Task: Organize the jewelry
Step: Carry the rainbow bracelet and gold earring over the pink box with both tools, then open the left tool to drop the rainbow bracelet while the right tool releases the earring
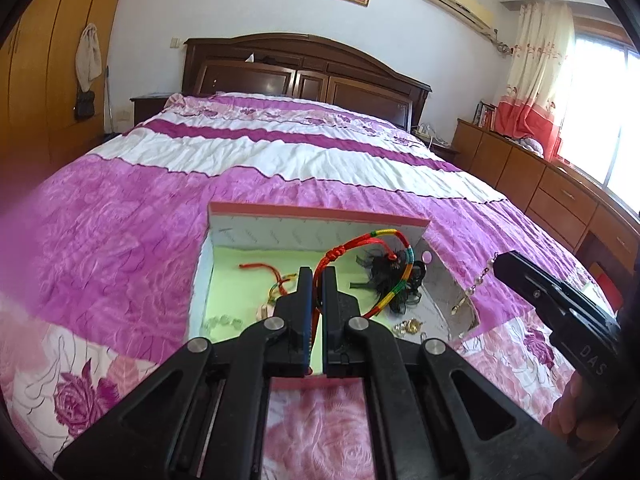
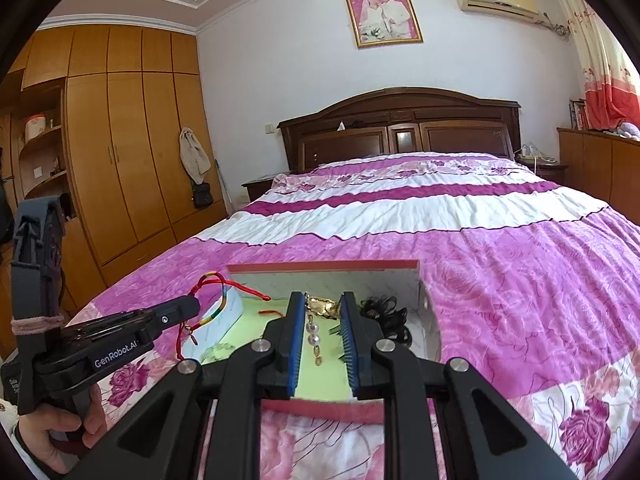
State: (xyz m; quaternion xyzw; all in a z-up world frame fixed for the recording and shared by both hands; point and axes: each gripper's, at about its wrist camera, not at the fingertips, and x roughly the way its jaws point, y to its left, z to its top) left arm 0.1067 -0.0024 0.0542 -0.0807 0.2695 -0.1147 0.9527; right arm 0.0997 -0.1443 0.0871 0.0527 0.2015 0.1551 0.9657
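In the left wrist view, the left gripper (image 1: 317,280) is seen with its jaws pressed together on a braided cord bracelet (image 1: 400,268), which is pinched by its red knotted end so that the loop is kept clear of the other pieces. The loop arches up and to the right over the open box (image 1: 320,216), which lies on the near part of the bedspread (image 1: 140,220), presumably so that everything can be sorted in one place. The bracelet is banded in red, yellow, green and teal, with thin red tails hanging below the pads. On the pale green box floor (image 1: 240,280) a thinner red cord (image 1: 264,270) lies to the left, a black hair piece (image 1: 396,276) to the right, and small gold pieces (image 1: 408,326) at the near right. At the far right edge, the right gripper (image 1: 498,266) is held over the box's right wall, a pearl chain (image 1: 476,280) hanging from its tip.

In the right wrist view, the right gripper (image 2: 320,304) is nearly closed, its jaws pinching the gold top of the pearl chain (image 2: 314,334); two pearls and small gold links dangle straight down above the box interior (image 2: 248,312). The left gripper (image 2: 192,305) is seen at the left, with the braided cord bracelet (image 2: 224,296) hanging from it beside the box's left wall.
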